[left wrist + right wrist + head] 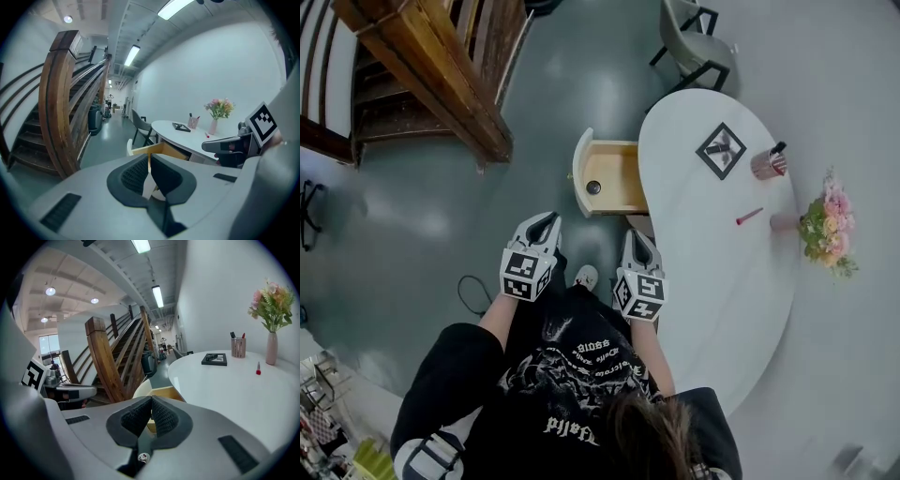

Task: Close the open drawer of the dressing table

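Looking down from my head, I see into the drawer (611, 176): pale wood inside, a white front, and one small dark round thing (593, 187) on its floor. It stands pulled out from the edge of the table (712, 262), ahead of both grippers and touching neither. My gripper views show only its outside. Left gripper (542, 227) and right gripper (639, 247) both have their jaws together, with nothing between them.

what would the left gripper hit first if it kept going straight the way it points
Probably the open drawer, near its white front panel, which sits just past the left gripper's shut tips. Depth is unclear; it might slip beside the panel to the floor.
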